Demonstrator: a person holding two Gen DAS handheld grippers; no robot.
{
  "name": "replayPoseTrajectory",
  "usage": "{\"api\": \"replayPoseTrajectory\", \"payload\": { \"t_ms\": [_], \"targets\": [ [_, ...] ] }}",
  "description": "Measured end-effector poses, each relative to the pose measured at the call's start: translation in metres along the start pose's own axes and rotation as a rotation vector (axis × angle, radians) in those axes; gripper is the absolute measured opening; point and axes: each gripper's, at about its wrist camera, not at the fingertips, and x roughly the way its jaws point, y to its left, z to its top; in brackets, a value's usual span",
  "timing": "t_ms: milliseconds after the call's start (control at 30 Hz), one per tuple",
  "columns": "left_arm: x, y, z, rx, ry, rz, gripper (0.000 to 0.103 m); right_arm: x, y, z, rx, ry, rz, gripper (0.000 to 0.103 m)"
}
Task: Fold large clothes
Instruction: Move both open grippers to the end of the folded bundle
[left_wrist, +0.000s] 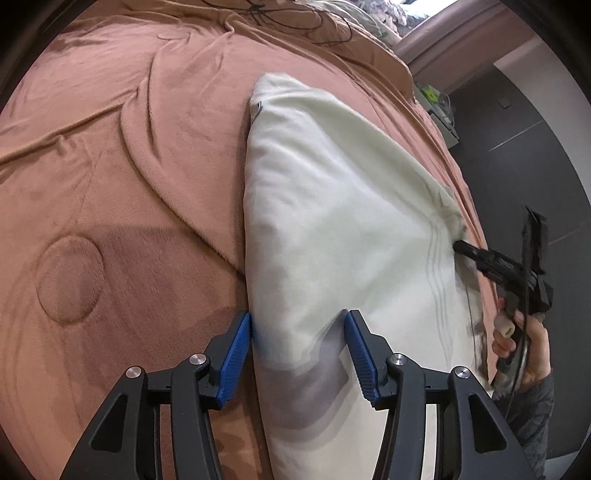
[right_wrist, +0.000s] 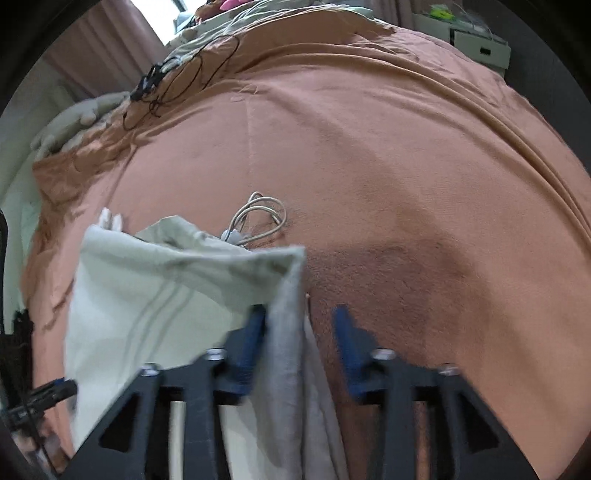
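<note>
Both grippers stand with their blue pads parted over a pale folded garment (left_wrist: 332, 221) on a rust-pink blanket (left_wrist: 129, 166). Seen from the left wrist, the left gripper (left_wrist: 298, 354) straddles the garment's near left edge: the left pad sits right at the fold's side and the right pad rests on top of the cloth, but a wide stretch of fabric lies between them unpinched, so nothing is clamped. Further right in that view, the right gripper (left_wrist: 461, 245) shows as a dark tip at the garment's striped far edge, with the person's hand (left_wrist: 524, 343) on its handle; whether that tip touches the cloth is unclear.

Only the right wrist view shows that gripper's own jaws. Its left pad lies against a hanging grey-white fold (right_wrist: 284, 332), while the right pad stands clear over bare blanket, so the right gripper (right_wrist: 301, 332) is open too. That blurred view alone also shows a coiled white cable (right_wrist: 258, 218) lying just beyond the garment and tangled black wire (right_wrist: 177, 81) near the blanket's far edge.
</note>
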Motion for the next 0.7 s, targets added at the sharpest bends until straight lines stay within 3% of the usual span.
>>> {"api": "replayPoseTrajectory", "payload": {
  "t_ms": [67, 300, 467, 700],
  "targets": [
    [0.000, 0.002, 0.004, -0.004, -0.009, 0.004, 0.053, -0.005, -0.007, -0.002, 0.016, 0.003, 0.065, 0.066],
    [0.012, 0.000, 0.025, -0.005, -0.019, 0.026, 0.055, 0.010, -0.041, -0.013, 0.091, 0.099, 0.242, 0.068],
    [0.021, 0.002, 0.044, -0.013, -0.024, 0.017, 0.055, 0.029, -0.039, -0.008, 0.117, 0.145, 0.404, 0.068],
    [0.036, 0.001, 0.067, -0.010, -0.026, 0.023, 0.055, 0.054, -0.033, 0.008, 0.142, 0.184, 0.511, 0.068]
  ]
}}
